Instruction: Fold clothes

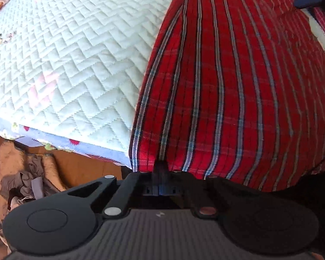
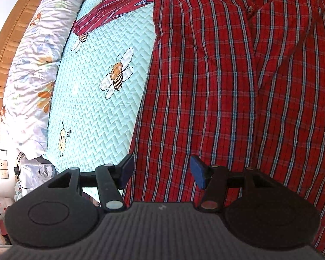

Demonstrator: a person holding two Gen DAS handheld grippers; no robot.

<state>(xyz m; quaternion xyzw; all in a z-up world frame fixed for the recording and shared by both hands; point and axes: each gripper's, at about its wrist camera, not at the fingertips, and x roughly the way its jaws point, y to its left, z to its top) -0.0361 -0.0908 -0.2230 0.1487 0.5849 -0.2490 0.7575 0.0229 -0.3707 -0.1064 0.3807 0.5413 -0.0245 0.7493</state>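
In the left wrist view, the left hand-held gripper point(image 1: 161, 169) points steeply down at the near edge of a red plaid shirt point(image 1: 238, 86), and its two fingers are pressed together, pinching the hem of that shirt where it hangs over the edge of the bed. No earlier picture is there to compare. The shirt lies spread flat on a pale green quilt point(image 1: 65, 65) that covers the bed, and it fills the right half of the view. Below the quilt's edge a blue patterned sheet point(image 1: 93, 149) shows, and under that, on the floor, a heap of grey cloth point(image 1: 26, 182) lies against something brown. At the top right corner a dark part of the other gripper point(image 1: 309, 0) reaches in above the far end of the shirt. In the right wrist view, the right hand-held gripper point(image 2: 162, 173) has its fingers spread apart, with blue pads point(image 2: 198, 173) facing each other; the left finger hangs over the side edge of the shirt point(image 2: 227, 97) and the right one over the cloth, and whether they touch it cannot be told. Nothing is pinched between them. The shirt lies front up, with one sleeve point(image 2: 110, 13) stretched out across the quilt point(image 2: 93, 119), which bears a printed bee point(image 2: 117, 73). Beside the quilt lies a rumpled flowered duvet point(image 2: 32, 75) along a wooden headboard point(image 2: 8, 43).
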